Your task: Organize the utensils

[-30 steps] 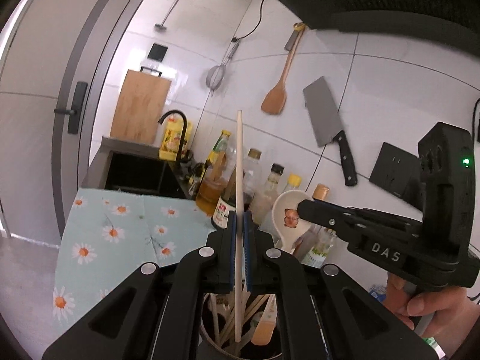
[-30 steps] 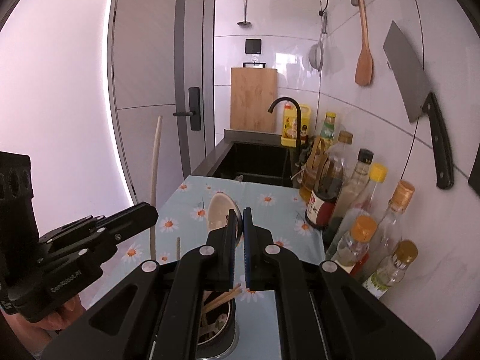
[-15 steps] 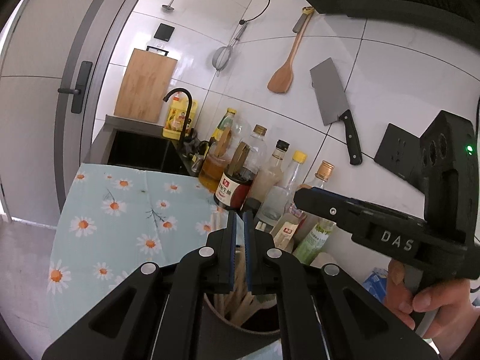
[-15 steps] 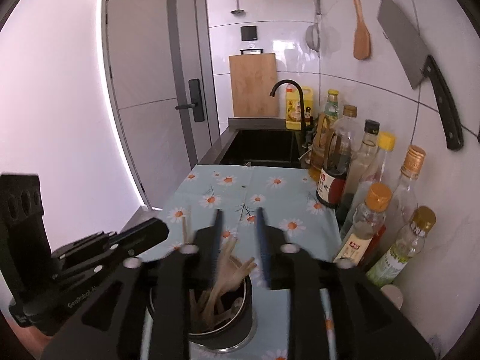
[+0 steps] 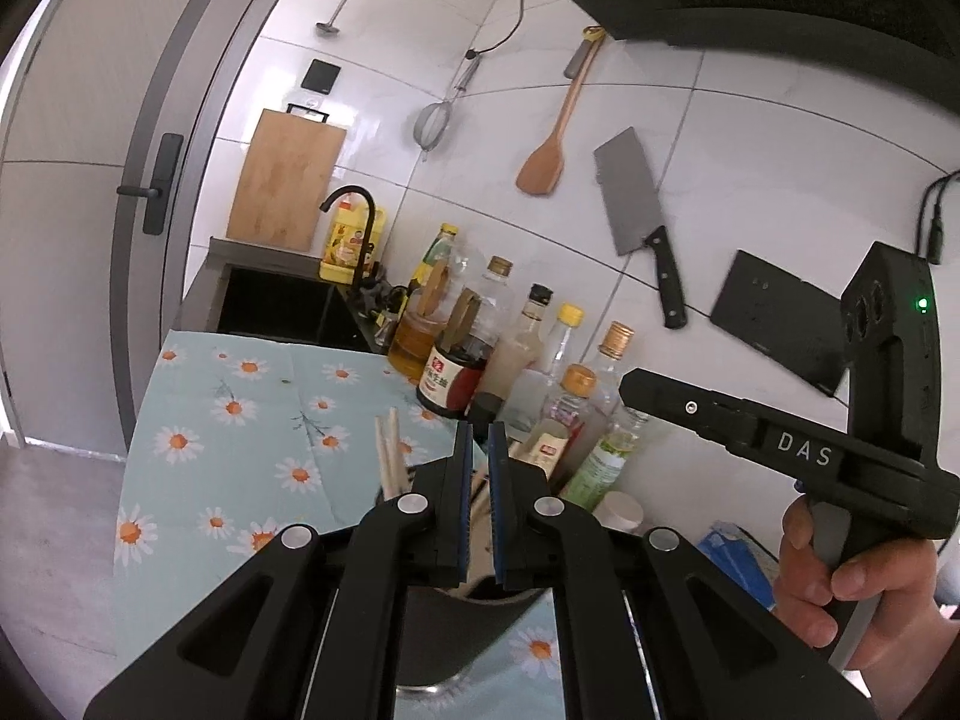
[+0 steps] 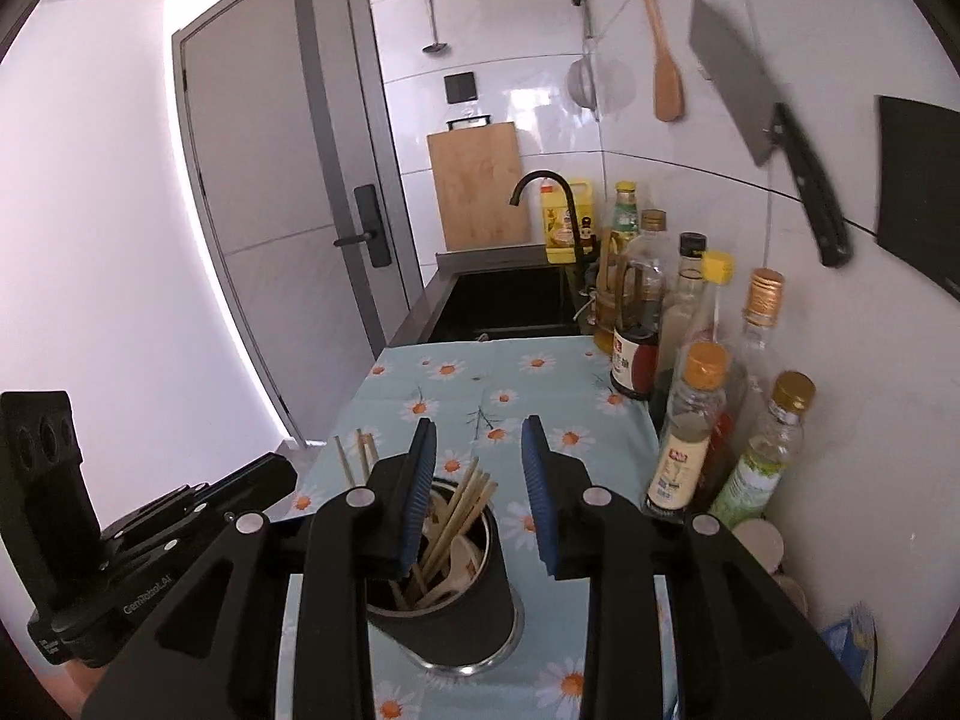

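Overhead, white wall tiles carry a hanging cleaver [image 5: 637, 211], wooden spatula [image 5: 549, 147] and strainer [image 5: 433, 127]. Counter [image 6: 462, 384] under a pale blue daisy-print cloth; black sink [image 6: 510, 306] at its far end, row of sauce bottles [image 6: 690, 420] against the wall. Utensil holder [image 6: 447, 606]: dark cylindrical cup with metal base, standing on the cloth near the front edge, holding wooden chopsticks [image 6: 459, 510] and pale spoons, leaning. Left gripper [image 5: 477, 480]: jaws clenched, nothing between them. Right gripper [image 6: 477, 498]: jaws released, parted above the holder, gripping nothing
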The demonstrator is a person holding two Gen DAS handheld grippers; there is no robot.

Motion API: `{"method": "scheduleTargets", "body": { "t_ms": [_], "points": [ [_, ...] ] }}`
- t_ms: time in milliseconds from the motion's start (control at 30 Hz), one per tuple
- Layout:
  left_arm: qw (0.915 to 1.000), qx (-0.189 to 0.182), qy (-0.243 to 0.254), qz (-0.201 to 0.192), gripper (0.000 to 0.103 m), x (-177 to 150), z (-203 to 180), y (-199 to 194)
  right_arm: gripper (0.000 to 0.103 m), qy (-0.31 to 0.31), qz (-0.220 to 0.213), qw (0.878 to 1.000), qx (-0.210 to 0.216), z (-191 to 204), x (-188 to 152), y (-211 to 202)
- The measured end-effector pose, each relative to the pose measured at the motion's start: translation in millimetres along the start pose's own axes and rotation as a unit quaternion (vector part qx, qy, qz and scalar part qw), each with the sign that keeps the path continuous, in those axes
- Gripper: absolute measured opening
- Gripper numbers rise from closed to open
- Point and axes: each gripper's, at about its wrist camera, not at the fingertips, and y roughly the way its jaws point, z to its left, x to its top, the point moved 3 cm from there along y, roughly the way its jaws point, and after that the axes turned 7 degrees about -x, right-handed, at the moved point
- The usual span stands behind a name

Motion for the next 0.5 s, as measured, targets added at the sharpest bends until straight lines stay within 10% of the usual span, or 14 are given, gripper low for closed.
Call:
{"method": "scheduleTargets", "body": {
  "t_ms": [500],
  "points": [
    [0.9977,0.036,0.056,0.013,0.024,-23.9,-61.0,-67.6,0.058,-0.001,-0.018,0.999,0.026,-27.2,-38.8,-81.0]
  ]
}}
